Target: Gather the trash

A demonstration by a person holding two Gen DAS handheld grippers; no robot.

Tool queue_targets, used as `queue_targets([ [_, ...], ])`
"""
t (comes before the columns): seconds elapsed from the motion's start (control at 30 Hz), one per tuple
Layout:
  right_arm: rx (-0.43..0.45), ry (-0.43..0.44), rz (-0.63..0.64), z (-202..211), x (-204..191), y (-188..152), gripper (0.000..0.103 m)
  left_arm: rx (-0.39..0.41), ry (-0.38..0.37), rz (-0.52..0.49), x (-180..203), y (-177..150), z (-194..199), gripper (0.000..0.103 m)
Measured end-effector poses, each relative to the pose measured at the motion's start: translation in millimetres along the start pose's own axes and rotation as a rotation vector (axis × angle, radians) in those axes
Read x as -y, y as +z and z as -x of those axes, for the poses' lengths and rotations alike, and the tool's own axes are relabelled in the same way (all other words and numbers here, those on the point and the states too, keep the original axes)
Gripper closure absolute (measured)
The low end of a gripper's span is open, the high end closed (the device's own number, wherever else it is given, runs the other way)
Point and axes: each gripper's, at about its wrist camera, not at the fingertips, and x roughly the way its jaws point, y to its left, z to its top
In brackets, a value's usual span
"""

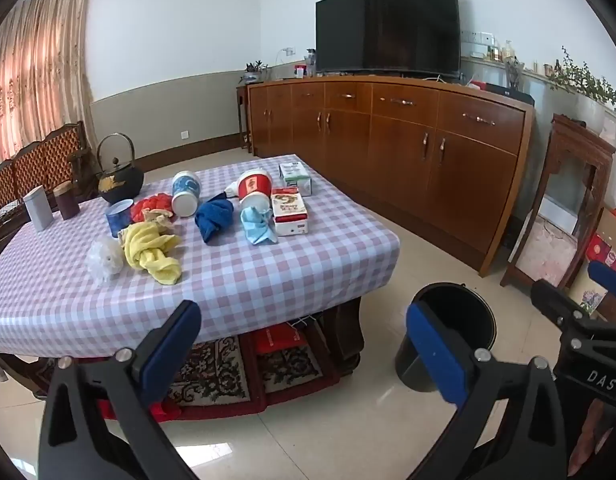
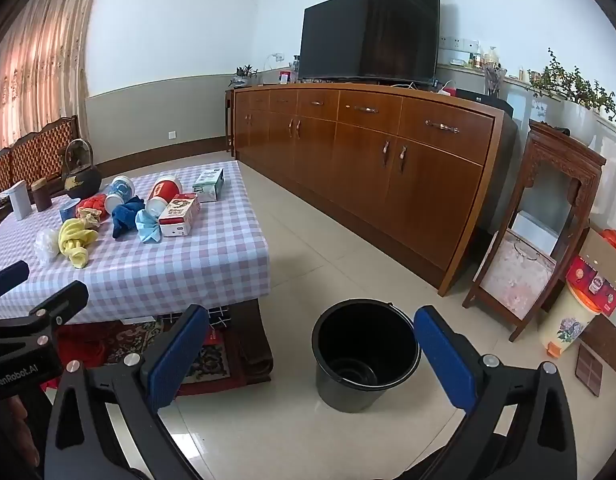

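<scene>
On the low table draped in a pink-and-white checked oilcloth (image 1: 236, 280), the trash lies in a loose heap well ahead of me: a crumpled yellow cloth (image 1: 152, 250), a white plastic wad (image 1: 105, 260), a dark blue rag (image 1: 214, 216), a pale blue rag (image 1: 258, 226), two paper cups tipped on their sides, one blue-and-white (image 1: 186, 192) and one red-and-white (image 1: 254, 190), and a red-and-white carton (image 1: 289, 210). I hold my left gripper (image 1: 304, 346) and right gripper (image 2: 312, 354) with their blue-padded jaws spread wide and nothing between them. A round black plastic bucket (image 2: 366, 354) stands on the tiled floor just beside the table's near corner, under my right gripper. I judge the soft cloths may snag and drag a neighbour along, since they touch one another. The tipped cups could roll off if nudged. A black iron kettle (image 1: 120, 182) and two small tins stand near the heap; a careless reach might knock them.
</scene>
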Motion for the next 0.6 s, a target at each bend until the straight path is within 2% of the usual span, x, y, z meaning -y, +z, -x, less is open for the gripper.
queue_targets([
  [0.03, -0.001, 0.000, -0.002, -0.4, -0.5, 0.0, 0.000, -0.020, 0.017, -0.024, 1.5, 0.4, -0.9, 0.000],
  [0.3, 0.007, 0.016, -0.039, 1.2, 8.3, 0.6, 0.000, -0.015, 0.027, -0.029, 0.2, 2.0, -3.6, 0.000],
  [0.6, 0.007, 0.004, -0.030, 3.2, 3.5, 0.1, 0.000, -0.020, 0.014, -0.030, 2.3, -1.8, -1.1, 0.000],
])
